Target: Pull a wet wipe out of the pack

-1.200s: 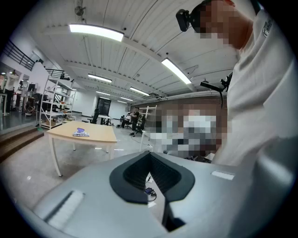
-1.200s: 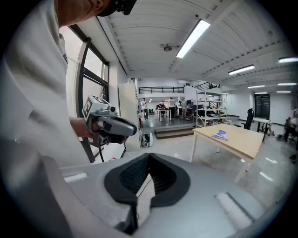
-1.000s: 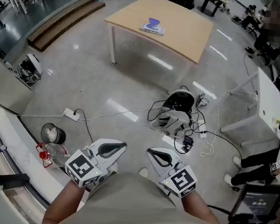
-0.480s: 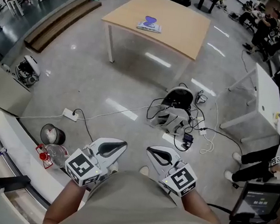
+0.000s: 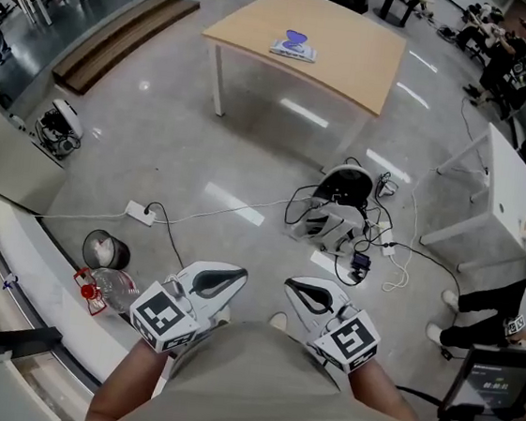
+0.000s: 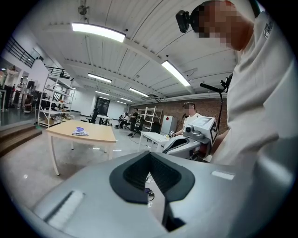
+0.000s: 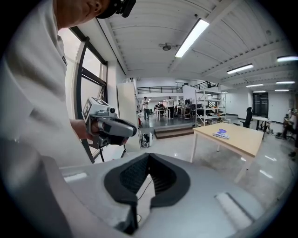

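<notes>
The wet wipe pack (image 5: 294, 46), flat with a purple top, lies on a light wooden table (image 5: 355, 64) far across the floor; it also shows small in the left gripper view (image 6: 79, 132) and the right gripper view (image 7: 221, 134). My left gripper (image 5: 231, 276) and right gripper (image 5: 294, 287) are held side by side close to my body, well away from the table. Both are shut with nothing between their pads (image 6: 139, 169) (image 7: 160, 172). Each gripper view also shows the other gripper: the right one (image 6: 168, 147) and the left one (image 7: 132, 130).
Between me and the table, a white device with tangled cables (image 5: 338, 218) lies on the grey floor. A power strip (image 5: 138, 210), a small bin (image 5: 106, 249) and a bottle (image 5: 111, 286) sit at the left. A white table (image 5: 506, 190) and a seated person (image 5: 515, 314) are at the right.
The head view has shifted slightly, so the table sits a little further right. Both grippers stay shut and in the same place near my body.
</notes>
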A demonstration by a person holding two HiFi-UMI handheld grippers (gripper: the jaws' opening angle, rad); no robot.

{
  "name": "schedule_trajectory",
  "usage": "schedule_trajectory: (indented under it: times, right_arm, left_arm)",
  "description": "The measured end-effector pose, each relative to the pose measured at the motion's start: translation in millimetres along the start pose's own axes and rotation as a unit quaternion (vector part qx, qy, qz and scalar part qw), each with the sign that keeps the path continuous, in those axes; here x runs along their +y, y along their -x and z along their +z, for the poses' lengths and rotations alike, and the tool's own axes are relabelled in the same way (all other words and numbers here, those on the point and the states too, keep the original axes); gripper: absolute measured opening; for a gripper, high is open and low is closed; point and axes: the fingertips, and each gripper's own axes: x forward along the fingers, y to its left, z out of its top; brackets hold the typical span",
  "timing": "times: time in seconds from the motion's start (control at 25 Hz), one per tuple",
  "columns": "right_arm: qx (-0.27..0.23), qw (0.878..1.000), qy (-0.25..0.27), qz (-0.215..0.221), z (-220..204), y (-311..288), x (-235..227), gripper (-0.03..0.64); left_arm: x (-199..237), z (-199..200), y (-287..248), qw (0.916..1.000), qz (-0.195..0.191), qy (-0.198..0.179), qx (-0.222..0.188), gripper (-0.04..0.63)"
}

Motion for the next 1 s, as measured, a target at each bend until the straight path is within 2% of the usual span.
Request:
schedule_trajectory:
  times: [0.24, 0.44, 0.64, 0.84, 1.0]
  right_arm:
    - [0.008, 1.0, 0.005, 0.003, 9.5, -33.8, 13.2, 0.002]
    - [0.009, 1.0, 0.013, 0.003, 23.6, -76.4, 18.9, 0.002]
    - [0.014, 1.0, 0.005, -0.022, 34.8, -105.9, 13.0, 0.002]
    - [0.021, 0.999, -0.01, -0.022, 29.8, -118.5, -13.4, 0.002]
    - [0.035, 0.999, -0.028, -0.027, 23.1, -128.8, -60.8, 0.002]
  left_arm:
    - [22.9, -11.0, 27.9, 1.0, -0.002, 0.005, -0.003, 0.006]
    - [59.5, -15.8, 58.1, 1.0, 0.002, 0.003, 0.006, 0.005]
    - [93.8, -19.1, 74.8, 0.9999, 0.003, -0.002, 0.016, 0.005]
    - [127.5, -20.9, 54.7, 0.9998, 0.004, 0.008, 0.018, 0.005]
    - [155.8, -12.4, 16.1, 0.9998, 0.0, 0.007, 0.02, 0.005]
